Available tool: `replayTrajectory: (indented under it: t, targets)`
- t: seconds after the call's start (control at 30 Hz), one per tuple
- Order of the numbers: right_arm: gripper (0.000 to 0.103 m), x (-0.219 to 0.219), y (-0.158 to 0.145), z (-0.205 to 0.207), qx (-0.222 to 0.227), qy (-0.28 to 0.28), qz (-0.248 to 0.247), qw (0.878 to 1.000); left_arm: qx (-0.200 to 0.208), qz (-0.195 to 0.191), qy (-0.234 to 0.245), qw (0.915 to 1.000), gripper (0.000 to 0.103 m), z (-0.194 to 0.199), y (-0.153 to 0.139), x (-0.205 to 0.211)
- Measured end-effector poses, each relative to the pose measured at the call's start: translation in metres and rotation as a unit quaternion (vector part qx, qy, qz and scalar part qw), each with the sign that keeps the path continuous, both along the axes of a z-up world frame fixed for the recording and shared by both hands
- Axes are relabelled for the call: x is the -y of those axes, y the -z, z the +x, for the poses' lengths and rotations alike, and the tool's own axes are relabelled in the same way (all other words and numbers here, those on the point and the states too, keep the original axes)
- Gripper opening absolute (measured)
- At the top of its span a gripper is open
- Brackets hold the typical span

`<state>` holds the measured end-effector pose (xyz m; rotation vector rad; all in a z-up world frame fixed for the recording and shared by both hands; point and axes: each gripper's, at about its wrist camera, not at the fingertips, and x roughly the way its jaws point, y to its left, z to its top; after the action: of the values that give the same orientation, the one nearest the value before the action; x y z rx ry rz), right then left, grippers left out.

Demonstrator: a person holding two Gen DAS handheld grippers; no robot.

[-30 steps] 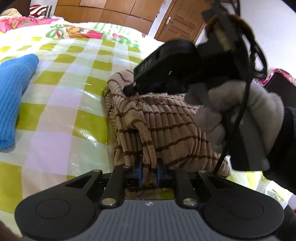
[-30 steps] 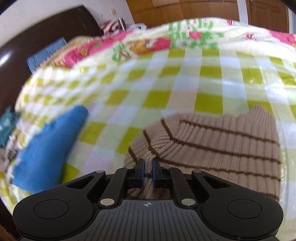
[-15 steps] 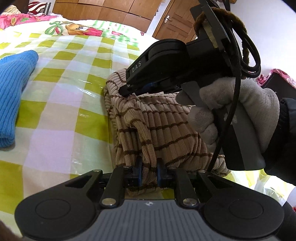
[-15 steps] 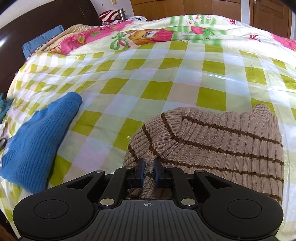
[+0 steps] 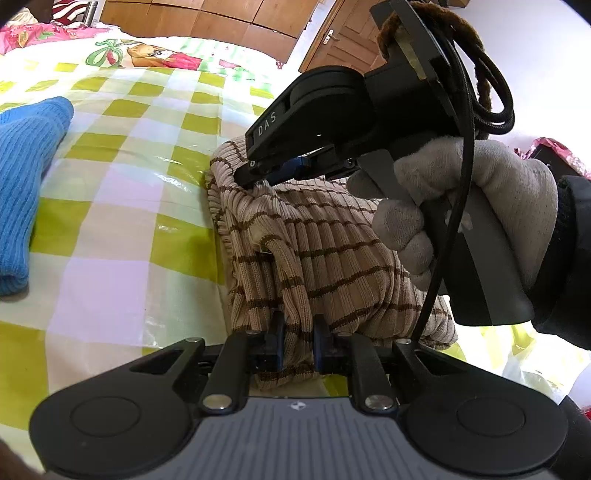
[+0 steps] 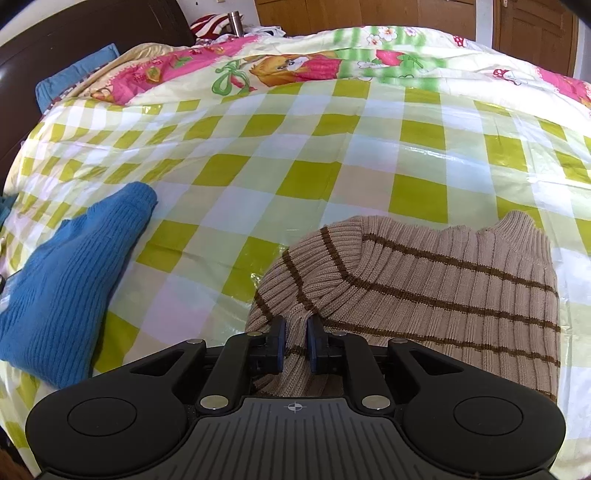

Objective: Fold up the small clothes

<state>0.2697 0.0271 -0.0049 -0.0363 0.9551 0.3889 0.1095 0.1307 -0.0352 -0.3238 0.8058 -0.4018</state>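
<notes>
A beige ribbed sweater with brown stripes (image 5: 314, 251) lies partly folded on the green checked bed cover (image 5: 122, 206). My left gripper (image 5: 297, 334) is shut on a bunched fold at the sweater's near edge. My right gripper (image 6: 294, 338) is shut on another fold of the same sweater (image 6: 443, 280). In the left wrist view the right gripper (image 5: 258, 177) pinches the sweater's far edge, held by a gloved hand (image 5: 461, 206).
A folded blue knit garment (image 6: 70, 273) lies on the cover to the left; it also shows in the left wrist view (image 5: 26, 177). A cartoon-print quilt (image 6: 295, 62) and a dark headboard (image 6: 92, 33) are at the back. Wooden doors (image 5: 332, 40) stand beyond the bed.
Both grippers stay shut on the sweater. The right gripper has lifted its fold higher, and the blue garment and bed have shifted in the right wrist view.
</notes>
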Motion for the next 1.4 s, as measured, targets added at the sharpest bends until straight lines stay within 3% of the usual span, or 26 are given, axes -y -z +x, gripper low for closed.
replayTrajectory:
  t: [0.27,0.4,0.53,0.7,0.87,1.0,1.2,1.3,1.4]
  targets:
    - [0.015,-0.006,0.0,0.001,0.005,-0.01,-0.017,1.0,0.004,0.003,-0.003,1.0,0.03,-0.002,-0.001,0.001]
    - [0.025,-0.001,-0.015,-0.006,0.011,-0.008,0.001,1.0,0.009,0.012,-0.003,0.9999,0.031,-0.005,-0.002,0.004]
    - [0.027,0.005,-0.029,-0.018,0.031,-0.024,0.017,0.999,0.012,0.012,-0.01,0.9998,0.031,-0.008,-0.005,0.003]
    - [0.027,0.033,-0.046,-0.031,0.05,-0.016,0.058,0.997,0.015,0.012,-0.041,0.999,0.031,-0.017,-0.015,-0.004]
    - [0.027,0.074,-0.054,-0.053,0.09,0.001,0.052,0.995,0.02,0.016,-0.096,0.995,0.031,-0.026,-0.039,-0.017]
    - [0.028,0.108,-0.045,-0.065,0.102,0.036,0.049,0.993,0.082,0.042,-0.112,0.9895,0.031,-0.014,-0.073,-0.01]
    - [0.028,0.143,-0.036,-0.072,0.108,0.073,0.076,0.988,0.131,0.084,-0.061,0.986,0.032,0.041,-0.081,0.036]
    - [0.027,0.151,-0.034,-0.073,0.119,0.076,0.088,0.986,0.131,0.138,-0.055,0.9802,0.032,0.068,-0.063,0.063]
    - [0.027,0.154,-0.021,-0.077,0.115,0.071,0.083,0.987,0.08,0.156,-0.057,0.9828,0.032,0.079,-0.035,0.068]
